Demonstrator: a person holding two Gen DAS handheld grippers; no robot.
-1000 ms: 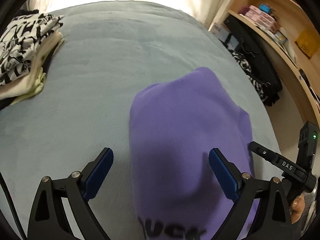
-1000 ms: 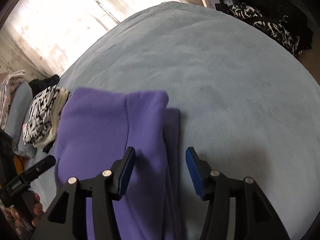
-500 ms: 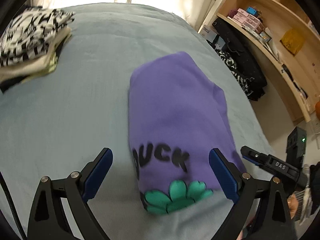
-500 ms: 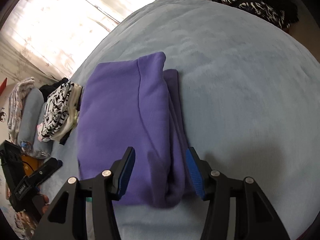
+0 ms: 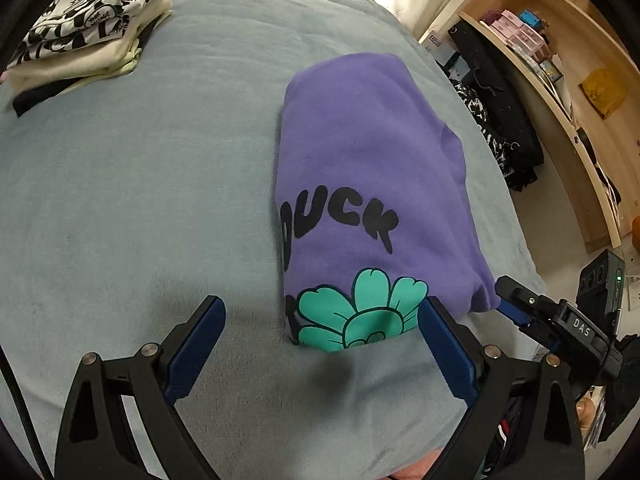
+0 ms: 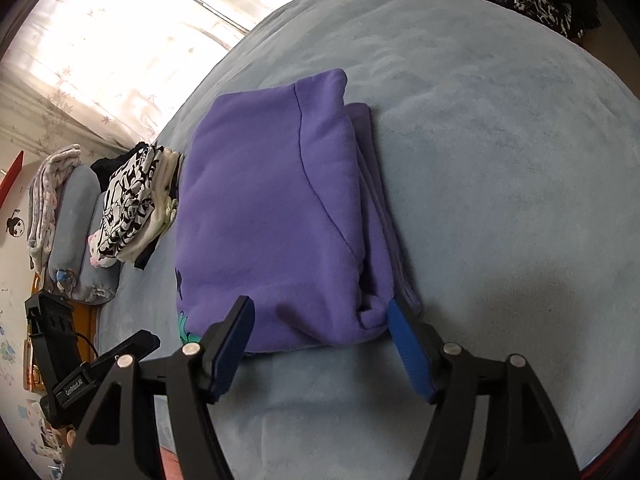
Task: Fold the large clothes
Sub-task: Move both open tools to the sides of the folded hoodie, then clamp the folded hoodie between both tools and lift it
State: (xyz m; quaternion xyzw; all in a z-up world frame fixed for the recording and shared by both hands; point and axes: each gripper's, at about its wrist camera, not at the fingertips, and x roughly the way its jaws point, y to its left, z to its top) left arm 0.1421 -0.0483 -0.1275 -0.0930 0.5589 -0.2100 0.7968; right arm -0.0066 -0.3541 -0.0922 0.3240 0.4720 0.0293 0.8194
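Observation:
A purple sweatshirt (image 5: 372,152) lies folded into a compact rectangle on the blue-grey bed; black letters and a green flower print show at its near end. It also shows in the right wrist view (image 6: 272,208), with folded layers stacked along its right edge. My left gripper (image 5: 320,344) is open and empty, just short of the sweatshirt's near edge. My right gripper (image 6: 320,336) is open and empty, its jaws at the sweatshirt's near right corner. The right gripper's body shows at the right of the left wrist view (image 5: 560,320).
A stack of folded clothes (image 5: 88,28) with a black-and-white top sits at the bed's far left, also in the right wrist view (image 6: 136,204). Wooden shelves (image 5: 568,64) and dark hanging clothes (image 5: 496,120) stand to the right of the bed (image 5: 140,200). Pillows (image 6: 72,236) lie far left.
Both grippers have pulled back from over the sweatshirt toward its near edge. The right gripper's jaws have opened wider. The sweatshirt's printed end has come into view.

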